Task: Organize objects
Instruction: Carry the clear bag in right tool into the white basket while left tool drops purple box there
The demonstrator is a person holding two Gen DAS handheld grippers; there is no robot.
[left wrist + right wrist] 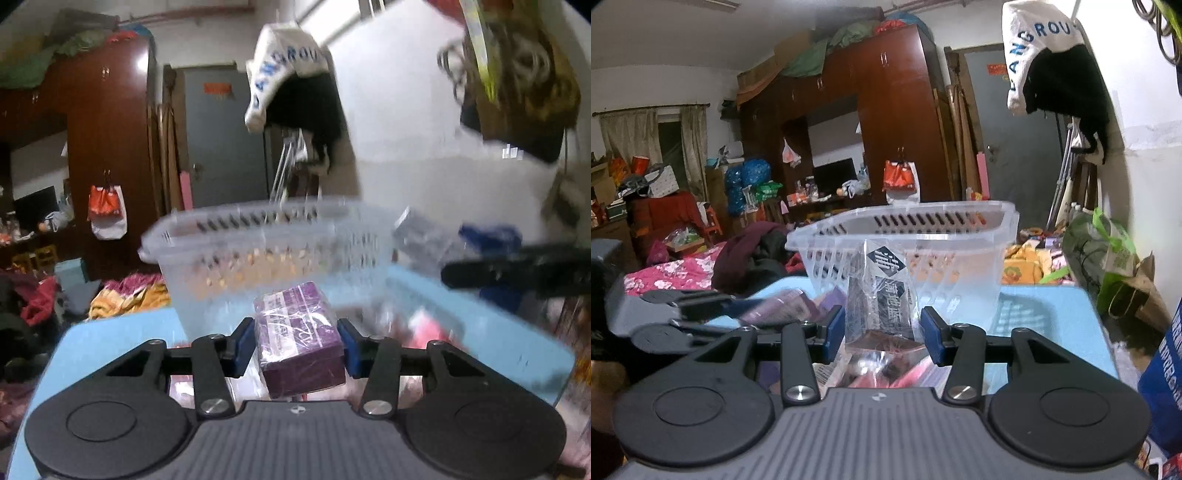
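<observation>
A: What do we gain from the left wrist view alone?

B: We see the purple box (300, 341) clearly, wrapped in clear film and raised above the blue table (110, 339). Behind it stands the clear slotted basket (266, 251), blurred by motion. At far right a dark blurred bar crosses the view; we take it for the right gripper (517, 273), though its jaws cannot be read here.

A: And from the right wrist view alone?

B: At far left we see the left gripper (683, 306) side-on with a blurred purple shape at its tip. In the centre we see a clear plastic packet (882, 295) printed with dark panels and white characters, upright in front of the same basket (905, 236). To the right we see bare table (1052, 314), and beyond its edge a green bag (1097, 254).

A: How do the left tongs stand?

B: In its own view, the left gripper (297, 341) is part-way closed; both blue pads (243, 345) press the box's sides, so we read it as gripping the box.

A: And the right tongs?

B: The right gripper (882, 332) has its pads (932, 338) set to about the same width, flanking the packet's lower part; the film meets them on both sides, so we read it as holding the packet.
</observation>
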